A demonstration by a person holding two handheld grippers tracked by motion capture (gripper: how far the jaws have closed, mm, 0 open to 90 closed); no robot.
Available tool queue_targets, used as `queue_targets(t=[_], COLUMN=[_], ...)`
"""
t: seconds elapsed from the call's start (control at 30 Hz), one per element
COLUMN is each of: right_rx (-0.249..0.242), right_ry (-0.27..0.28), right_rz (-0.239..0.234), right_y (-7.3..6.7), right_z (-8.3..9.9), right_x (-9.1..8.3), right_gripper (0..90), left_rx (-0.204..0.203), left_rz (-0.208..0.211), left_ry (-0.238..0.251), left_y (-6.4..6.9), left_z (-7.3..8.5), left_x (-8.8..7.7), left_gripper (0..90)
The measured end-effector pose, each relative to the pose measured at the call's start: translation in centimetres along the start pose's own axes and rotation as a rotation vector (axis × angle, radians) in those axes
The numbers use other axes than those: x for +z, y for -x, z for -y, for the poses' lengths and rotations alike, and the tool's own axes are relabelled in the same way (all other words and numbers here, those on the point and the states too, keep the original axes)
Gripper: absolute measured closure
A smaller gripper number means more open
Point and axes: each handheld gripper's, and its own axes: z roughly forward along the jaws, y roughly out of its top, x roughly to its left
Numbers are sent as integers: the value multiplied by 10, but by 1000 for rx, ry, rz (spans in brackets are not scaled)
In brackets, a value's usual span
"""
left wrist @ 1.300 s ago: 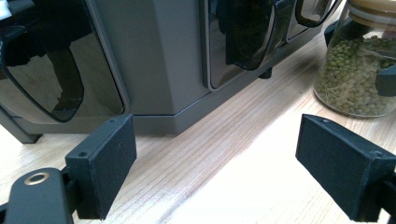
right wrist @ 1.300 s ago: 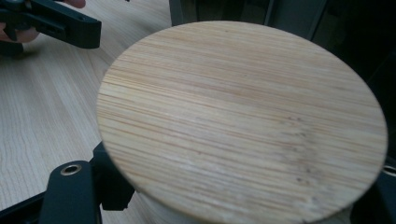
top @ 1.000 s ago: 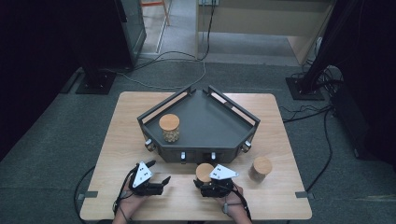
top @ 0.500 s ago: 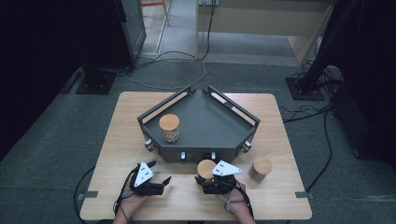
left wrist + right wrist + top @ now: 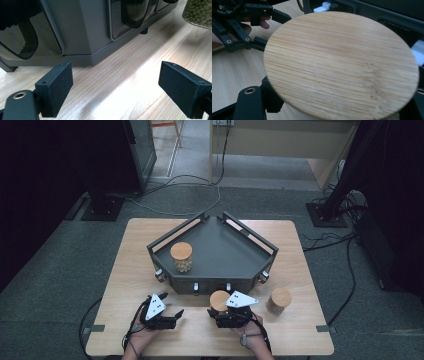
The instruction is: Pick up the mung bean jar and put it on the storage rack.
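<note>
Jars number three: right gripper (image 5: 223,312) fingers clamp one (image 5: 219,300), left gripper (image 5: 173,316) fingers apart.

- Lab or test room, set up for recording.
- Lone wooden table (image 5: 130,270) on grey carpet (image 5: 60,270), dark around the edges.
- Black stand bases (image 5: 102,210) on the floor at both far corners.
- Loose cables (image 5: 190,187) run across the carpet behind the table.
- Tape marks (image 5: 95,328) on the near table edge.
</note>
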Motion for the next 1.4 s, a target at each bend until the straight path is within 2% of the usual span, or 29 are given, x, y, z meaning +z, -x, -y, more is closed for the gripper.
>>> queue_targets(t=[0.2,0.33,0.6,0.8,1.0,1.4], right_rx=[-10,21,-7,5,-3,-19], right_ry=[-9,-7,-8,-17,-23,2], right_rz=[-5,-38,-29,-41,-36,-19], right_y=[-2,5,0,3,3,0], right_z=[-6,-9,-17,-24,-28,-34], right_x=[-2,-4,-6,-8,-10,-14], right_gripper=[251,251,251,251,251,251], left_rx=[0,6,6,7,4,-2], left_rz=[-1,-3,-4,-3,-3,-5], left_ry=[-2,-6,-7,-9,-9,-9], left_y=[0,1,1,1,1,1], left_z=[0,-1,-1,-2,-2,-2], left_x=[0,0,1,1,1,1], left_gripper=[123,123,123,123,123,123])
